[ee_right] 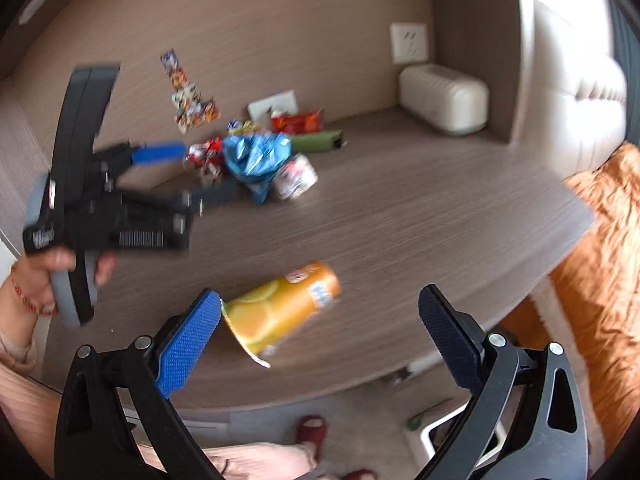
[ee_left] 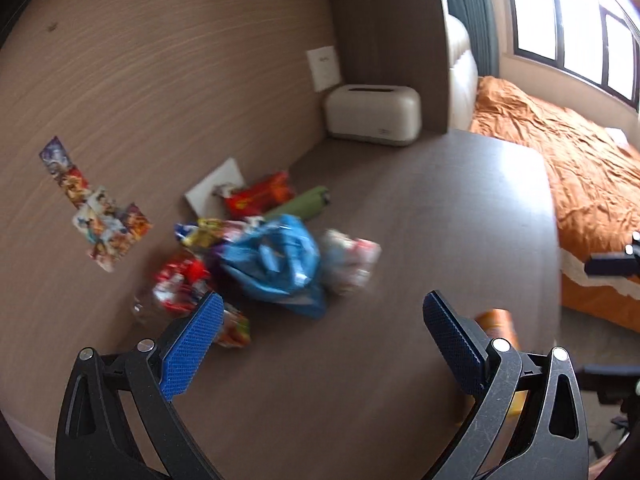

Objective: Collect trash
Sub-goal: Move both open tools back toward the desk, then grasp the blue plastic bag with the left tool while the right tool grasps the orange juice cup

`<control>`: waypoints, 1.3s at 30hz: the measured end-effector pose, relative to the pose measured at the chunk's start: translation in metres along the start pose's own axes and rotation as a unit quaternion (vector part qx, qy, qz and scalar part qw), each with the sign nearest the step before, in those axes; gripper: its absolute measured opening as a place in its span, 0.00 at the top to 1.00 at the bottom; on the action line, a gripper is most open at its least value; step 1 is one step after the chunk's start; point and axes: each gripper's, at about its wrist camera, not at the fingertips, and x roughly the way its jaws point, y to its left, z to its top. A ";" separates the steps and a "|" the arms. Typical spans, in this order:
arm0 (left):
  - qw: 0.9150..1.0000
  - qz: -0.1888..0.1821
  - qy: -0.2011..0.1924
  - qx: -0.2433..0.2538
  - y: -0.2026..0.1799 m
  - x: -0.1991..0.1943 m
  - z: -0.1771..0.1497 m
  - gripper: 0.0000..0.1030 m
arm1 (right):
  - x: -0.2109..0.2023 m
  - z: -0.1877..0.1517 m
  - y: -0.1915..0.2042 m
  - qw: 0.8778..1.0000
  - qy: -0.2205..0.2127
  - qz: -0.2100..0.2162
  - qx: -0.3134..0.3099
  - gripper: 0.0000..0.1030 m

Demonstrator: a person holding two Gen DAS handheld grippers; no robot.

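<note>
From your left wrist, the left gripper gapes wide and holds nothing. The blue plastic bag lies just beyond its fingertips, in a heap of snack wrappers, well in front of the cream toaster. It looks light, soft and crinkly; pinch a bunched fold.

From your right wrist, the right gripper is also spread wide and empty. The orange paper cup lies on its side between the fingers, far nearer than the toaster. It probably crushes easily; grip across its body, gently.
</note>
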 end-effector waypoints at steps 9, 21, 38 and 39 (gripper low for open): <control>0.999 0.002 0.007 0.045 0.046 0.062 0.011 0.05 | 0.061 -0.003 0.020 0.994 0.076 0.010 0.073 0.04; 0.995 -0.056 0.035 0.069 0.039 0.127 0.019 0.32 | 0.092 0.006 0.047 0.991 0.099 -0.076 0.042 0.57; 0.999 -0.020 -0.031 0.038 0.042 0.040 0.036 0.41 | 0.045 0.049 0.040 0.997 0.001 -0.074 -0.001 0.58; 0.999 -0.020 -0.033 0.037 0.041 0.035 0.037 0.41 | 0.041 0.051 0.039 0.997 -0.004 -0.072 -0.001 0.58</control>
